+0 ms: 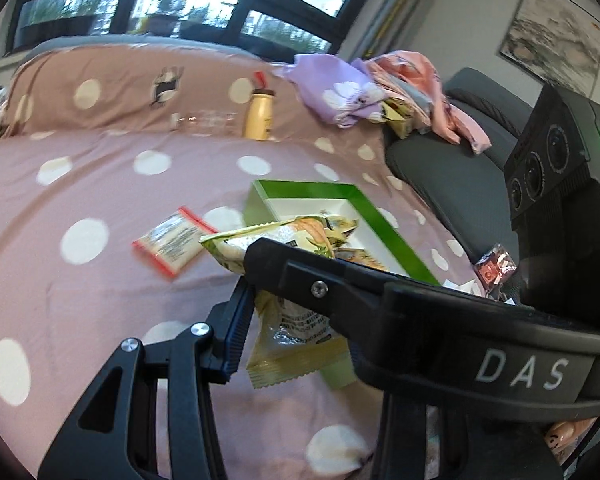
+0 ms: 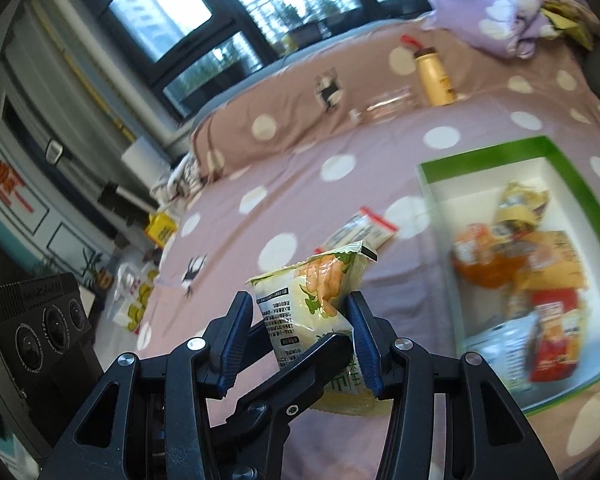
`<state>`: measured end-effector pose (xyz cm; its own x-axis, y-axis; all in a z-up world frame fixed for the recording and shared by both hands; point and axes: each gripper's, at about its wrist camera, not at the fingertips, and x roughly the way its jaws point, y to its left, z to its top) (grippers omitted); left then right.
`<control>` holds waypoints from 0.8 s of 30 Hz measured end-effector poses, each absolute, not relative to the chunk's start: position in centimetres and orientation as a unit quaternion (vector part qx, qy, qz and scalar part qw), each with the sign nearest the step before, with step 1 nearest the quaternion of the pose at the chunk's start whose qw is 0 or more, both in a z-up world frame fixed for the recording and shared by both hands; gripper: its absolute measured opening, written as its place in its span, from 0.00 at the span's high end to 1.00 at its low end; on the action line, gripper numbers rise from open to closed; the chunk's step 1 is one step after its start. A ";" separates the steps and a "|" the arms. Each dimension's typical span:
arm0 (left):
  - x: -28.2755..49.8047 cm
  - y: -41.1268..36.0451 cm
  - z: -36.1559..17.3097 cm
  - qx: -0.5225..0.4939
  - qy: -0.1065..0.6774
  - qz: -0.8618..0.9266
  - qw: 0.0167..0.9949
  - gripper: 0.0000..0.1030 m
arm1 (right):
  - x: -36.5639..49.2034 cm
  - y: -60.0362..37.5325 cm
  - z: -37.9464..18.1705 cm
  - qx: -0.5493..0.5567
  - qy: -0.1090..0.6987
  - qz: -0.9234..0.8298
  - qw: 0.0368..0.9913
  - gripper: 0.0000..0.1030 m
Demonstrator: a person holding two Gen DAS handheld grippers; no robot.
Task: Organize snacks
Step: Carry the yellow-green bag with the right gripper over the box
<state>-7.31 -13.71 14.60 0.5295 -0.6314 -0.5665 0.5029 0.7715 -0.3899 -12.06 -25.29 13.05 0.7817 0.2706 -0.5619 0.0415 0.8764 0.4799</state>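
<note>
A pale green snack packet [image 1: 288, 320] printed with orange sticks is held above the pink dotted bedspread [image 1: 100, 184]. Both grippers are at it. In the right wrist view the packet [image 2: 316, 300] sits between my right gripper's [image 2: 300, 316] blue pads, and a black finger of the left gripper crosses under it. My left gripper [image 1: 256, 276] has its fingers closed on the packet. The green-rimmed white box [image 2: 480, 156] lies to the right with several snack packets inside. A red-edged clear packet [image 2: 360, 230] lies on the bed beyond.
A yellow bottle [image 1: 260, 114] and a clear jar [image 1: 208, 120] stand at the pillow. Crumpled purple and pink cloth [image 1: 348, 92] lies on a dark grey chair [image 1: 452, 168]. A red wrapper [image 1: 494, 266] lies near the box. Clutter lies on the floor at the left [image 2: 140, 296].
</note>
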 end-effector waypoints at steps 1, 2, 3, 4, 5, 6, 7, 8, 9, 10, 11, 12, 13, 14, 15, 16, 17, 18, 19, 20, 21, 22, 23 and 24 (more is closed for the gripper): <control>-7.2 -14.5 14.8 -0.086 0.359 -0.332 0.868 0.60 | -12.3 -25.8 13.1 0.245 0.321 0.059 0.913 0.50; -7.1 -15.1 14.9 -0.084 0.358 -0.335 0.867 0.60 | -12.6 -26.7 13.2 0.253 0.314 0.051 0.914 0.50; -7.0 -15.8 15.0 -0.081 0.357 -0.340 0.866 0.60 | -12.8 -27.3 13.2 0.258 0.310 0.048 0.914 0.50; -6.9 -16.3 15.1 -0.078 0.355 -0.343 0.866 0.60 | -13.0 -27.9 13.2 0.262 0.305 0.045 0.915 0.50; -6.9 -16.8 15.2 -0.073 0.352 -0.346 0.866 0.60 | -13.2 -28.5 13.2 0.266 0.301 0.042 0.915 0.50; -6.7 -17.6 15.3 -0.068 0.350 -0.350 0.866 0.60 | -13.3 -29.1 13.2 0.270 0.297 0.037 0.915 0.50; -6.7 -18.0 15.3 -0.065 0.350 -0.354 0.865 0.60 | -13.3 -29.5 13.2 0.272 0.296 0.032 0.915 0.50; -6.5 -18.5 15.2 -0.061 0.351 -0.357 0.864 0.60 | -13.4 -30.1 13.1 0.274 0.296 0.024 0.915 0.50; -6.4 -19.1 15.1 -0.057 0.352 -0.360 0.862 0.60 | -13.4 -30.5 13.0 0.275 0.296 0.018 0.915 0.50; -6.3 -19.5 15.0 -0.054 0.353 -0.362 0.861 0.60 | -13.4 -30.8 12.9 0.276 0.296 0.014 0.914 0.50; -6.2 -20.0 14.9 -0.052 0.355 -0.364 0.860 0.60 | -13.4 -31.2 12.7 0.279 0.297 0.009 0.913 0.50; -6.1 -20.3 14.8 -0.049 0.356 -0.365 0.859 0.60 | -13.4 -31.6 12.6 0.281 0.298 0.007 0.912 0.50; -6.0 -20.6 14.6 -0.048 0.358 -0.366 0.858 0.60 | -13.5 -32.1 12.4 0.286 0.299 0.003 0.910 0.50; -5.9 -21.0 14.5 -0.047 0.361 -0.368 0.856 0.60 | -13.4 -32.4 12.2 0.288 0.300 0.002 0.909 0.50; -5.8 -21.3 14.4 -0.046 0.364 -0.369 0.854 0.60 | -13.4 -32.8 12.0 0.293 0.301 0.000 0.908 0.50; -5.7 -21.6 14.2 -0.046 0.366 -0.370 0.853 0.60 | -13.4 -33.2 11.8 0.297 0.302 -0.003 0.906 0.50; -5.6 -21.9 14.1 -0.045 0.370 -0.372 0.851 0.60 | -13.4 -33.4 11.7 0.299 0.303 -0.004 0.905 0.50; -5.6 -22.2 14.0 -0.043 0.373 -0.373 0.849 0.60 | -13.4 -33.7 11.5 0.303 0.304 -0.007 0.903 0.50; -5.5 -22.4 14.0 -0.042 0.374 -0.374 0.847 0.60 | -13.4 -33.9 11.4 0.306 0.304 -0.008 0.902 0.50; -5.4 -22.7 13.9 -0.041 0.376 -0.376 0.846 0.60 | -13.4 -34.2 11.3 0.308 0.304 -0.010 0.901 0.50; -5.4 -22.8 13.9 -0.040 0.377 -0.377 0.845 0.60 | -13.5 -34.4 11.2 0.311 0.304 -0.012 0.900 0.50; -5.3 -23.0 13.9 -0.039 0.378 -0.378 0.844 0.60 | -13.6 -34.4 11.2 0.312 0.304 -0.013 0.900 0.50; -5.3 -23.1 13.9 -0.038 0.378 -0.379 0.844 0.60 | -13.6 -34.6 11.2 0.315 0.303 -0.014 0.899 0.50; -5.3 -23.3 13.9 -0.037 0.380 -0.381 0.842 0.60 | -13.7 -34.7 11.1 0.317 0.303 -0.016 0.898 0.50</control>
<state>-5.32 -23.31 13.85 0.4218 -0.6696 -0.6113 0.6137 0.7071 -0.3512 -13.66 -34.74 11.13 0.8153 0.1638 -0.5554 0.2210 0.7985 0.5599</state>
